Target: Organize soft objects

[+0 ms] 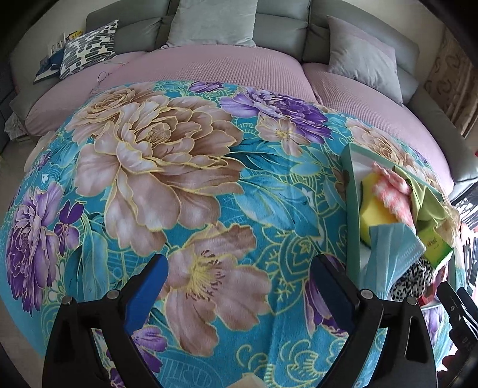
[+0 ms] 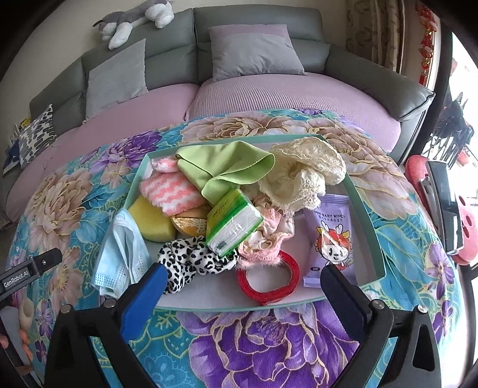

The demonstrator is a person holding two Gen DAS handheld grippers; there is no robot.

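A shallow teal box lies on a floral blanket and holds a heap of soft things: a green cloth, a pink striped cloth, a yellow sponge, a blue face mask hanging over the left rim, a leopard scrunchie, a green tissue pack, cream lace, a red ring and a baby wipes pack. My right gripper is open and empty just before the box's near rim. My left gripper is open and empty over the blanket, left of the box.
A grey sofa with a pink cover stands behind, with grey cushions and a patterned cushion. A plush toy lies on the sofa back. A red stool and a dark device stand at the right.
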